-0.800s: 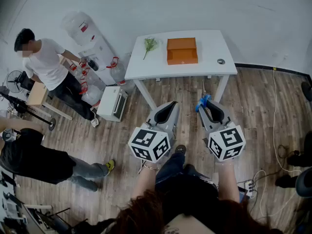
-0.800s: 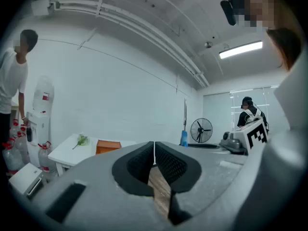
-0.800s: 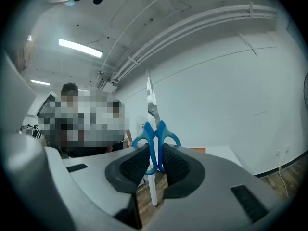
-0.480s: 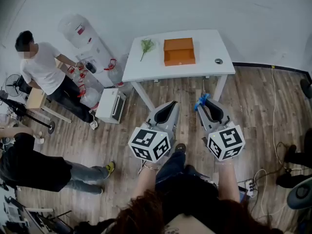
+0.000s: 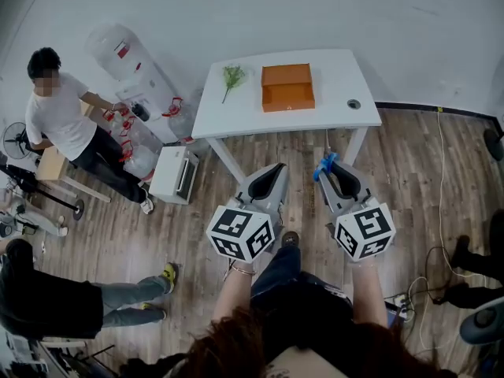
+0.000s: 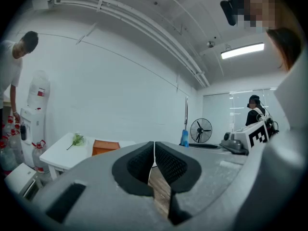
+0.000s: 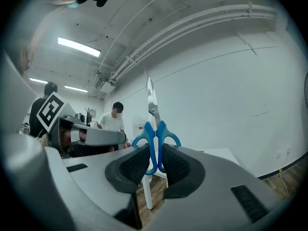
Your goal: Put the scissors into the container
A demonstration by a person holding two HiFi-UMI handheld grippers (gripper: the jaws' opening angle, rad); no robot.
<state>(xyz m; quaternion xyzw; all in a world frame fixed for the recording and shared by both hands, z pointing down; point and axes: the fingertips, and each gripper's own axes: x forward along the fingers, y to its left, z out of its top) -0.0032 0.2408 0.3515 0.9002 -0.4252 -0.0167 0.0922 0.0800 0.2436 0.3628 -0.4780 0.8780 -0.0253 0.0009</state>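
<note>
The right gripper (image 7: pixel 155 154) has its ribbed jaw pads pressed onto the blue handles of the scissors (image 7: pixel 154 123), whose closed blades stand upright toward 12 o'clock. At 9 o'clock the left gripper (image 7: pixel 117 137) lies level with its marker cube. Behind it stands a person in a white shirt (image 7: pixel 113 121). A white table (image 7: pixel 219 154) shows at 3 o'clock.

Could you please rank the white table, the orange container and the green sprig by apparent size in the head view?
1. white table, the largest
2. orange container
3. green sprig, the smallest
The container and sprig both lie on the tabletop, so nearness to the camera hardly skews this order.
</note>
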